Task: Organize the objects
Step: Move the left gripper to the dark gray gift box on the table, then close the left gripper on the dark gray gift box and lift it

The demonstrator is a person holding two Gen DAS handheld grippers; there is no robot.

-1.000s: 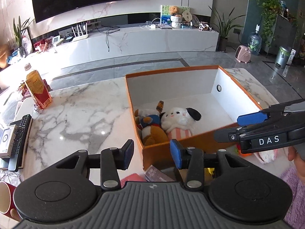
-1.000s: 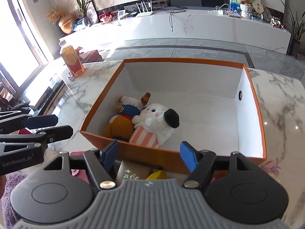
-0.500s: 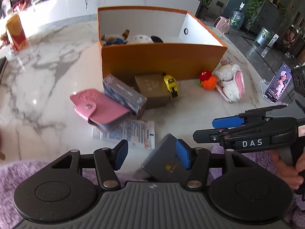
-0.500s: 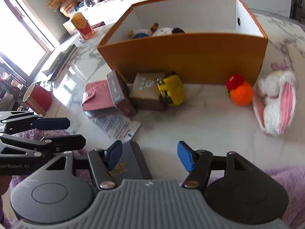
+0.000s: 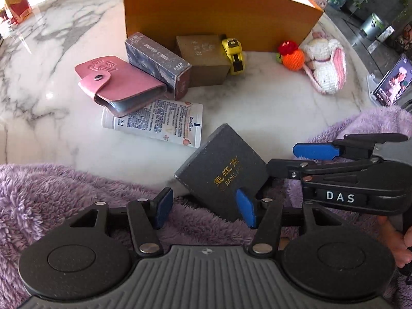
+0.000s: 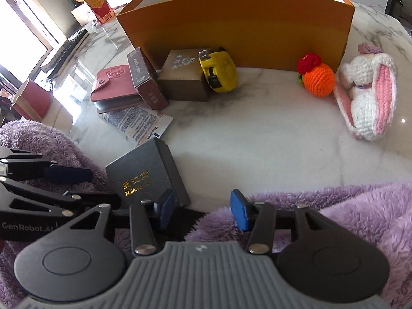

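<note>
Beyond my grippers, left [image 5: 203,207] unclenched, right [image 6: 202,212] closing on nothing: marble table [image 5: 270,108], orange box [image 5: 219,15] with contents hidden.

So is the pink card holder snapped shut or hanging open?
Shut. The pink card holder lies flat on the marble table, its strap folded over and fastened at the snap.

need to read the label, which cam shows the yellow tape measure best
The right wrist view: the yellow tape measure appears large, its round side, hook and blade slot facing the camera, leaning on the brown box. The left wrist view shows it smaller, narrow edge on. No label is legible in either view.
</note>
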